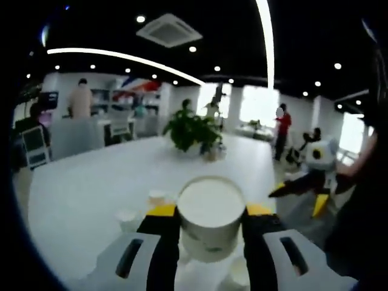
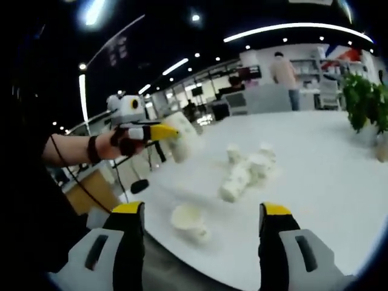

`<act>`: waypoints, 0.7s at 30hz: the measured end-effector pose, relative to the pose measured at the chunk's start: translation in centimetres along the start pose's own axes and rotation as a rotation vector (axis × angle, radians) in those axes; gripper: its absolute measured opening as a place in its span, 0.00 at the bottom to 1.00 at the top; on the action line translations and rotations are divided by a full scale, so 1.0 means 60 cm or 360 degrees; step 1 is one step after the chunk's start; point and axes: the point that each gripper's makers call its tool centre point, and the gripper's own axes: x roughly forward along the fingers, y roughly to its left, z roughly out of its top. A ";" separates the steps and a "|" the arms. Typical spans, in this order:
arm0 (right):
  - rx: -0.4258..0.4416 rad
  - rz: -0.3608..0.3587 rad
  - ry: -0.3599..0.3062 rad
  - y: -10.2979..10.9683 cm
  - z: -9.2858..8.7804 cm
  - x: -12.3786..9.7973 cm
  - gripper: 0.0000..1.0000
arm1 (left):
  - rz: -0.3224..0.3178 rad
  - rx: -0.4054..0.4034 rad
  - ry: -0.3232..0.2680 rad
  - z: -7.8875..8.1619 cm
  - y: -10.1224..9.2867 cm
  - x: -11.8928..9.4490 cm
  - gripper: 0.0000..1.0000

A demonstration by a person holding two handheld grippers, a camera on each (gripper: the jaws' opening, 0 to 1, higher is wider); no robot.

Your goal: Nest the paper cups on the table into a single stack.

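In the left gripper view my left gripper (image 1: 210,212) is shut on a white paper cup (image 1: 210,209), mouth toward the camera, held above the white table (image 1: 91,182). Small white cups (image 1: 156,197) stand on the table behind it. In the right gripper view my right gripper (image 2: 203,218) stands open with nothing between its yellow-tipped jaws. Ahead of it a single cup (image 2: 189,222) sits near the table edge, and several cups (image 2: 245,170) lie clustered mid-table. The left gripper (image 2: 151,132) appears at upper left, holding its cup (image 2: 180,143) in the air.
A potted green plant (image 1: 191,132) stands at the table's far side, also seen as the plant (image 2: 364,100) at right. People stand in the office background. The near table edge (image 2: 182,257) curves below the right gripper. The other gripper (image 1: 309,176) shows at right.
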 end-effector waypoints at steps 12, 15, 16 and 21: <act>0.0019 0.0193 0.0020 0.046 -0.007 0.024 0.67 | -0.0097 0.0001 0.0077 -0.035 -0.051 0.000 0.39; 0.0029 0.0248 0.0030 0.058 -0.007 0.029 0.63 | -0.0131 -0.0050 0.0042 -0.033 -0.062 -0.003 0.39; 0.0029 0.0262 0.0028 0.061 -0.006 0.031 0.62 | -0.0142 -0.0068 0.0025 -0.030 -0.067 -0.004 0.39; 0.0074 0.0344 0.0007 0.082 -0.001 0.038 0.60 | -0.0154 -0.0089 0.0004 -0.026 -0.083 -0.008 0.39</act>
